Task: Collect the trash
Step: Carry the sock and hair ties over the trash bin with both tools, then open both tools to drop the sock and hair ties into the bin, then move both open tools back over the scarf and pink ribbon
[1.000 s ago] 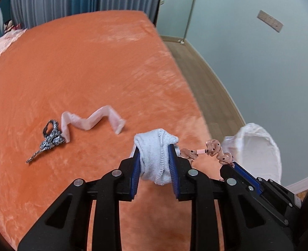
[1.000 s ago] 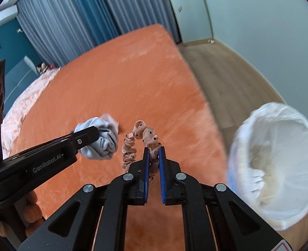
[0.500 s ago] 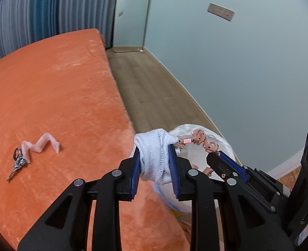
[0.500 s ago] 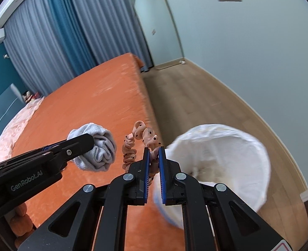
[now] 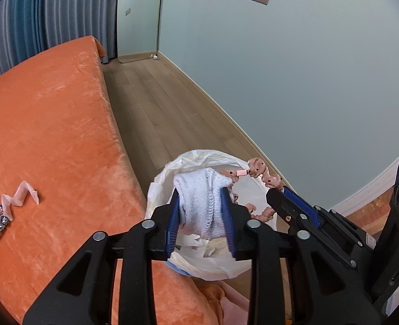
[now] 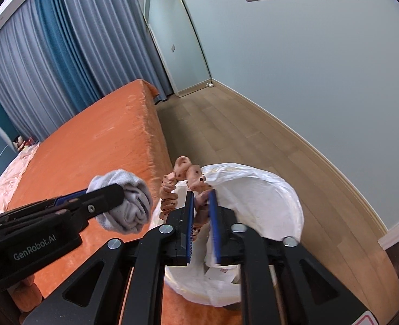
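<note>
My left gripper (image 5: 200, 189) is shut on a balled white sock (image 5: 200, 203) and holds it over the open trash bin lined with a white bag (image 5: 172, 168). My right gripper (image 6: 200, 193) holds a pink beaded scrunchie-like string (image 6: 183, 173) above the same bin (image 6: 267, 189); its jaws stand slightly apart around the string. The sock also shows in the right wrist view (image 6: 126, 208), left of the bin rim. The string shows in the left wrist view (image 5: 261, 173) beside the sock.
An orange bed (image 5: 50, 135) lies to the left, with a pink folded strip (image 5: 20, 196) and a small patterned hair clip (image 5: 2, 220) on it. Wooden floor (image 5: 159, 103) and a pale wall (image 5: 307, 81) lie beyond the bin.
Both grippers have swung right from over the bed to above the bin, still carrying the sock and the string. The right jaws have parted slightly.
</note>
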Demonstrator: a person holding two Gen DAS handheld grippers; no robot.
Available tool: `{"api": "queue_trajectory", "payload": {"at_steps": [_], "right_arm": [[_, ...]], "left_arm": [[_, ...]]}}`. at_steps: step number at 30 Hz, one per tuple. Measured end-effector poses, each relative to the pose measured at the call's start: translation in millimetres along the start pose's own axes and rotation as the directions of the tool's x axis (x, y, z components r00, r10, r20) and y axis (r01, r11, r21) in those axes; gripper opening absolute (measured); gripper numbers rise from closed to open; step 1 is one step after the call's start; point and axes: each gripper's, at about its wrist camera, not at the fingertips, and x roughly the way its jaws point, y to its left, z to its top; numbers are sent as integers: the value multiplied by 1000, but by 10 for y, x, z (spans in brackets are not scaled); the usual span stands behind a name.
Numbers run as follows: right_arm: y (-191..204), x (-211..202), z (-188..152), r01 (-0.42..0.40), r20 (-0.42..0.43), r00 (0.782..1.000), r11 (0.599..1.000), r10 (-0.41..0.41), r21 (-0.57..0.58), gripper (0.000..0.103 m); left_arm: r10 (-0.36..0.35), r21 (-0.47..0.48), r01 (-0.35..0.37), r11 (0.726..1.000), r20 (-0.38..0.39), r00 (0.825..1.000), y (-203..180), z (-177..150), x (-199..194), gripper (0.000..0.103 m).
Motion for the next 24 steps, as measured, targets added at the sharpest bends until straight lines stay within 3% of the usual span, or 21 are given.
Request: {"api": "queue_trajectory", "payload": {"at_steps": [2, 4, 24], "right_arm": [[-15, 4, -7, 7, 3, 1000, 1000, -7, 6, 17], [-34, 5, -18, 13, 0, 1000, 1000, -13, 9, 20], [184, 21, -12, -20, -12, 1000, 1000, 19, -21, 28]], "left_arm": [[4, -15, -4, 1000, -17, 1000, -7, -9, 40, 50], [20, -20, -20, 1000, 1, 1000, -21, -17, 33, 55], [62, -71, -60, 996, 23, 998, 308, -86, -141, 55]]}}
